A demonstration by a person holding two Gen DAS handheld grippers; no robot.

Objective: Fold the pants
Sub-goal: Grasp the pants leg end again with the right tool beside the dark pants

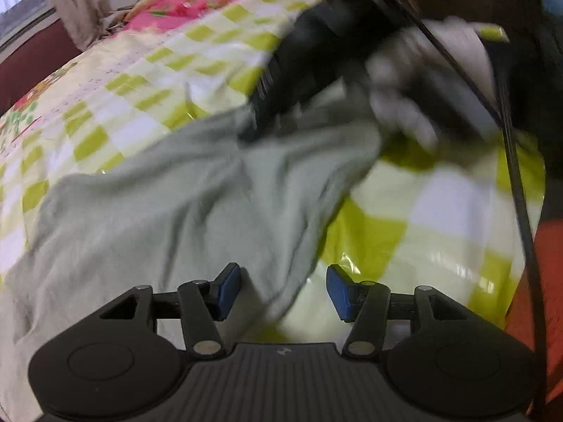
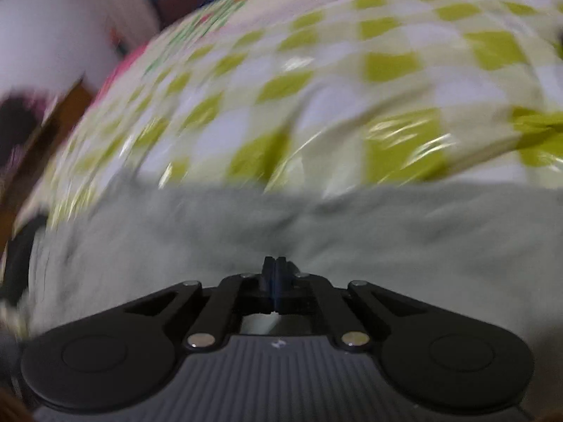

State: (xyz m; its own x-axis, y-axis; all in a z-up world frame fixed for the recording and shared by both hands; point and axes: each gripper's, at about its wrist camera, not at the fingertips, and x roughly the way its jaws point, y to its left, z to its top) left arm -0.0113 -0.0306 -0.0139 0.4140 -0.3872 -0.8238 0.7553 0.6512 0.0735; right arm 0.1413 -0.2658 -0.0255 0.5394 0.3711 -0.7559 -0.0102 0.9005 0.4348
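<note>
The grey-green pants (image 1: 169, 204) lie spread and creased on a green-and-white checked bedcover (image 1: 422, 218). My left gripper (image 1: 283, 290) is open, its blue pads apart, just above the near edge of the pants and holding nothing. In the left wrist view the right gripper's black body (image 1: 299, 70) sits at the far end of the pants, held by a gloved hand (image 1: 415, 81). In the right wrist view the pants (image 2: 246, 232) fill the lower half, blurred. My right gripper (image 2: 275, 269) has its pads pressed together on the pants fabric.
The checked bedcover (image 2: 316, 88) has a pink floral patch (image 1: 190, 3) at the far side. A dark red bed frame (image 1: 31, 59) and a beige curtain (image 1: 77, 3) stand at far left. A black cable (image 1: 517, 183) hangs at right beside something orange-red (image 1: 542, 281).
</note>
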